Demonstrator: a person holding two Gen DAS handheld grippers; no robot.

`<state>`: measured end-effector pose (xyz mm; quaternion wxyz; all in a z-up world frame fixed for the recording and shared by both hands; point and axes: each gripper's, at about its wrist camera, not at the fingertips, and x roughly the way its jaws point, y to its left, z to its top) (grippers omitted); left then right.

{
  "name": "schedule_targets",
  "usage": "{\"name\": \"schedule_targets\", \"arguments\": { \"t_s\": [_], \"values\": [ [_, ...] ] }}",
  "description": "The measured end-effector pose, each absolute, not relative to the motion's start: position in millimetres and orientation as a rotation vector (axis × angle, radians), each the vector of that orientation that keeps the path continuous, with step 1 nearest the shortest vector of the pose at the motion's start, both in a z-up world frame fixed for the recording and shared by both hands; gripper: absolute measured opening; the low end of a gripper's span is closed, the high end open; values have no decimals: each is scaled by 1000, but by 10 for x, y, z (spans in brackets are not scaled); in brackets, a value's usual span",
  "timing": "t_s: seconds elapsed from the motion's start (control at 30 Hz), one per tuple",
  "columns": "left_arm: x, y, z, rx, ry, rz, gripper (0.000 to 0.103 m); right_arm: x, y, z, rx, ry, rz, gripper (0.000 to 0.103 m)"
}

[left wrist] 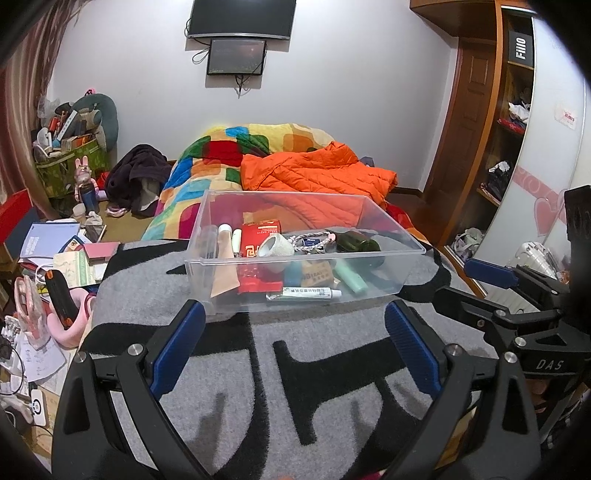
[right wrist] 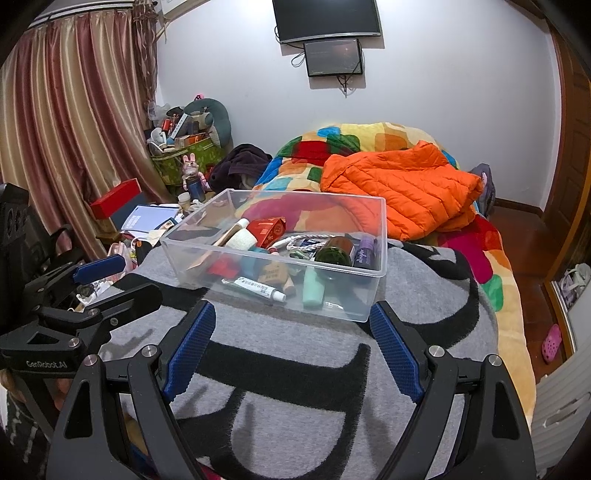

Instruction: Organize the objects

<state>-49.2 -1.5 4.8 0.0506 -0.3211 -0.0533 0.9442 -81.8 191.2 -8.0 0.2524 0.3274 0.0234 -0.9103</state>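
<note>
1. A plain white wall (right wrist: 236, 74) backs the room, carrying a dark television (right wrist: 327, 18) with a smaller screen (right wrist: 334, 57) mounted just below it, cables hanging loose.
2. Striped pink and cream curtains (right wrist: 74, 122) cover the left side.
3. The bed (right wrist: 506, 295) wears a multicoloured patchwork quilt (left wrist: 221, 155), a grey and black blanket (right wrist: 295, 387) and an orange padded jacket (right wrist: 406, 184).
4. A wooden door (left wrist: 469, 122) and open wooden shelving (left wrist: 513, 122) stand on the right.
5. The floor (right wrist: 528, 236) there looks like dark polished wood, though the fisheye edge blurs it.
6. A cluttered green basket (left wrist: 70, 162) sits in the far left corner.
</note>
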Motion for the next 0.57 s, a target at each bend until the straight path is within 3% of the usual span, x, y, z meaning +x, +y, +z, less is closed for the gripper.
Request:
{"name": "schedule_targets", "arguments": {
  "t_s": [0.57],
  "values": [
    [-487,-4,23,-976,-160,2865,99,-839,1877,-109,907,70,-2471,84]
  ]
}}
